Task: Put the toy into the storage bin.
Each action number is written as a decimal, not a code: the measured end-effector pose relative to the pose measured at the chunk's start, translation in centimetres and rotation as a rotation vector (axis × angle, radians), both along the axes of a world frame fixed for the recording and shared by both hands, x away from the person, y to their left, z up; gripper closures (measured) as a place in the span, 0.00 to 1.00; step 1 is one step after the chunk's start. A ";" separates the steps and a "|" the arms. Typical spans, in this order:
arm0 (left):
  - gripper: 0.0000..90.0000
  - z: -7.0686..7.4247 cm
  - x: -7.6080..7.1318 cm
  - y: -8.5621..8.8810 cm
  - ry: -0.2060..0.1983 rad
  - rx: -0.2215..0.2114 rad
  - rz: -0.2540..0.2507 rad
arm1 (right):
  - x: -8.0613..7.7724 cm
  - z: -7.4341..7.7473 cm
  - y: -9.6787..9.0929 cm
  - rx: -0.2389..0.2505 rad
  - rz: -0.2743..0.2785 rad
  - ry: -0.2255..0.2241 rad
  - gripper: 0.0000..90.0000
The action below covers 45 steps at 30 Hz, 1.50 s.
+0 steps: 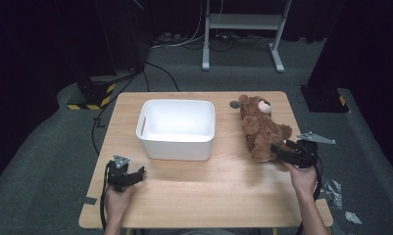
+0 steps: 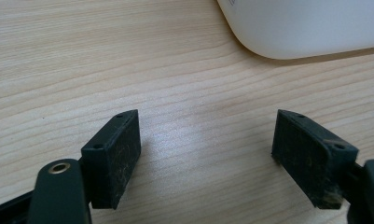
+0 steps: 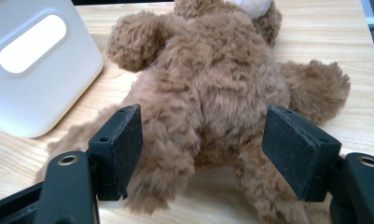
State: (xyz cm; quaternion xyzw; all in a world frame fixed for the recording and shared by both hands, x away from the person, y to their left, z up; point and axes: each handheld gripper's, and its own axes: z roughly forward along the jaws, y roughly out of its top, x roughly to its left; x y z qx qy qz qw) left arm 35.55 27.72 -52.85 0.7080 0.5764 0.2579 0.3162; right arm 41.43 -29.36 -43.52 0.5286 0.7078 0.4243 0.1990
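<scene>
Black pads (image 3: pixel 294 151) of the right gripper (image 3: pixel 201 149) stand wide, straddling the teddy bear's (image 3: pixel 212 88) rump; it lies at 3 o'clock of the white bin (image 1: pixel 177 128). Closing on loose fur alone risks slipping. Left gripper (image 2: pixel 205 156) idles wide over the table (image 2: pixel 58 70).

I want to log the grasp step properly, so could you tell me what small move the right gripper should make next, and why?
Probably close the right gripper: its open jaws already straddle the teddy bear at its lower body, the plush lying between them on the table, not yet gripped.
</scene>
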 end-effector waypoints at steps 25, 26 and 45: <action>0.26 0.0 0.0 -0.1 -0.003 -0.003 -0.007 | 3.6 0.8 2.3 0.001 0.002 0.029 0.26; 0.26 0.0 0.0 -0.1 0.000 -0.002 -0.004 | 3.9 1.0 2.4 0.007 -0.004 0.024 0.26; 0.26 0.0 0.0 -0.1 -0.003 -0.004 -0.007 | 7.7 2.2 3.6 -0.020 -0.020 0.051 0.25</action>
